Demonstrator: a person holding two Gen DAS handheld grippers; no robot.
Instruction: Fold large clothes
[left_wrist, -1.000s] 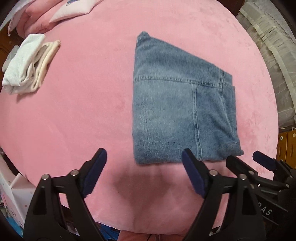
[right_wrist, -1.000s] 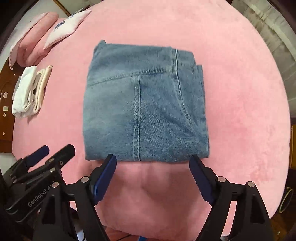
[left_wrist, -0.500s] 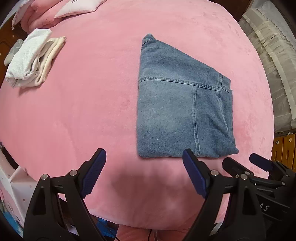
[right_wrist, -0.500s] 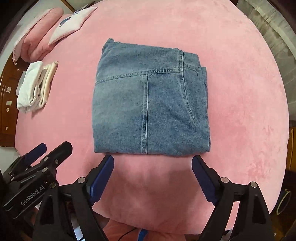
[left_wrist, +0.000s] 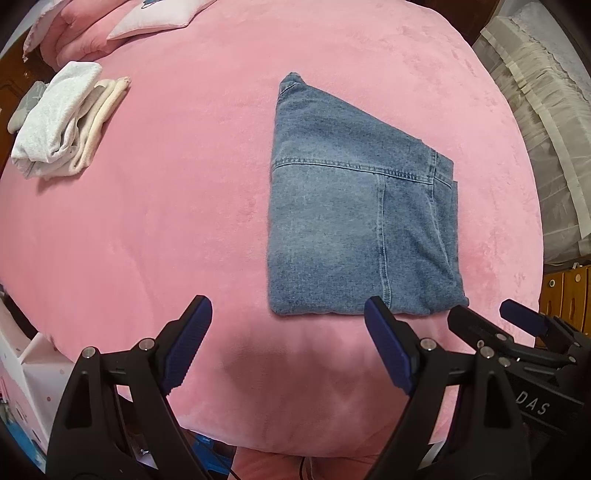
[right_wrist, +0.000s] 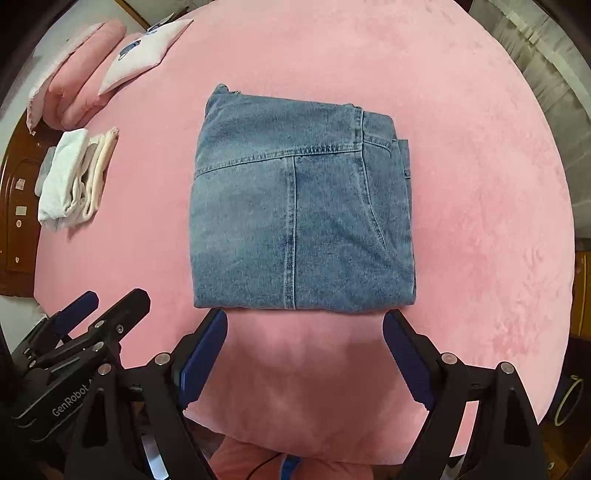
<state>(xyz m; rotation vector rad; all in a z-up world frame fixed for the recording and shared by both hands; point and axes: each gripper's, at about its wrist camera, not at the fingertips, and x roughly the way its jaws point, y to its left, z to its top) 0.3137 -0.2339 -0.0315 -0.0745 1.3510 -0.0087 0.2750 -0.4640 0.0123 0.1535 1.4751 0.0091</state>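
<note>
Blue denim jeans (left_wrist: 354, 221) lie folded into a flat rectangle on the pink plush bed (left_wrist: 166, 221); they also show in the right wrist view (right_wrist: 299, 218). My left gripper (left_wrist: 288, 332) is open and empty, above the bed just in front of the jeans' near edge and to their left. My right gripper (right_wrist: 304, 339) is open and empty, straight in front of the jeans' near edge. Each gripper shows at the edge of the other's view, the right one (left_wrist: 517, 332) and the left one (right_wrist: 92, 314).
A stack of folded white and cream clothes (left_wrist: 62, 118) lies at the far left of the bed, also in the right wrist view (right_wrist: 74, 177). Pink and white pillows (right_wrist: 107, 70) lie at the back left. Curtains (left_wrist: 546, 110) hang on the right.
Both grippers have drawn back and up from the folded jeans, so the jeans sit farther from the fingertips. The jeans have not moved.
</note>
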